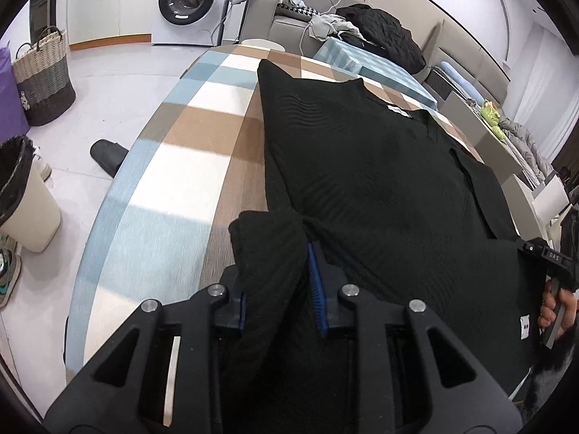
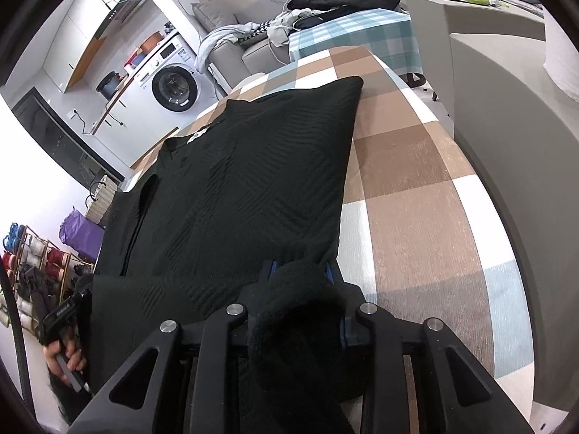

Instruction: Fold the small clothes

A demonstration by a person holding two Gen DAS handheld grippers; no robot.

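Black ribbed sweater [image 1: 380, 181] lies spread flat on the counter [image 1: 173, 166], which is covered with a plaid cloth in brown, white and pale blue. Its near hem edge is bunched up at both near corners. Left gripper [image 1: 278, 282] is clamped on the sweater's near left corner; a wad of black knit fills the gap between the blue pads. Right gripper [image 2: 300, 282] is likewise closed on the near right corner, with fabric mounded up between its fingers and spilling back over the gripper body. The rest of the garment extends away from both grippers across the counter, a white neck label [image 2: 197, 134] showing at the far end. Washing machine [image 1: 190, 0] stands against the far wall.
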